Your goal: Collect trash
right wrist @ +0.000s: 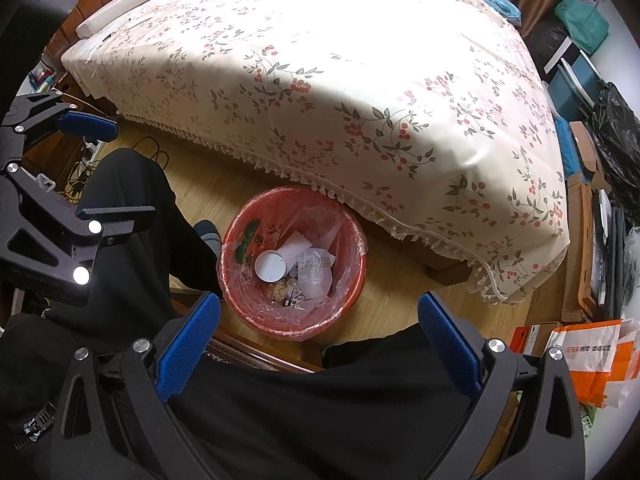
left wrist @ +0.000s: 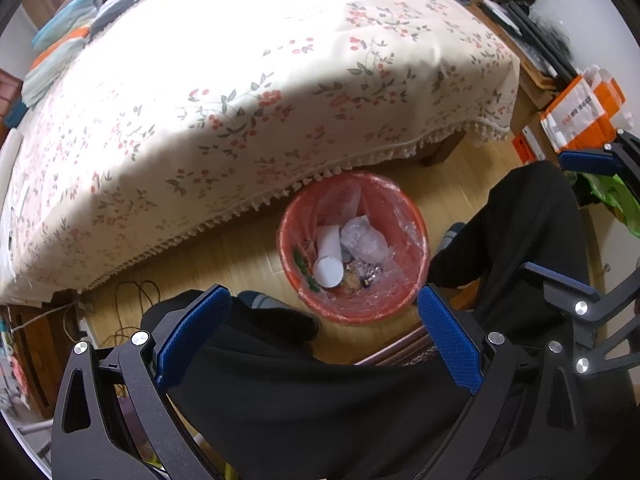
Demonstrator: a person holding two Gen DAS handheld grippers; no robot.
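Red bin [left wrist: 352, 248], clear plastic liner [left wrist: 404, 216], sits on wood floor [left wrist: 224, 256] just beside bed edge; fringe of floral bedspread [left wrist: 224, 92] overhangs bin's far rim. Probably parked there to be w/in reach of the seated person.

Inside bin: white paper cup [left wrist: 329, 268] lying on its side, mouth facing up-near; crumpled clear plastic [left wrist: 364, 240] to its right; small mixed scraps at the bottom, too small to ID. Same contents seen from right wrist view: bin [right wrist: 294, 264], cup [right wrist: 271, 266].

Left gripper [left wrist: 324, 336]: jaws wide apart, nothing betw. them, held above person's lap, pointing down at bin. Right gripper [right wrist: 320, 340]: also spread wide, empty, hanging over the knees w/ bin centred ahead. Each gripper shows at the edge of the other's view, so the two are side by side, near each other.

Person's legs in black trousers [left wrist: 528, 224] flank bin left & right.

Judgement: both grippers empty & aimed at bin, so either a drop is done or liner pickup is next. Can't tell which.

No loose trash visible on floor or bedspread.
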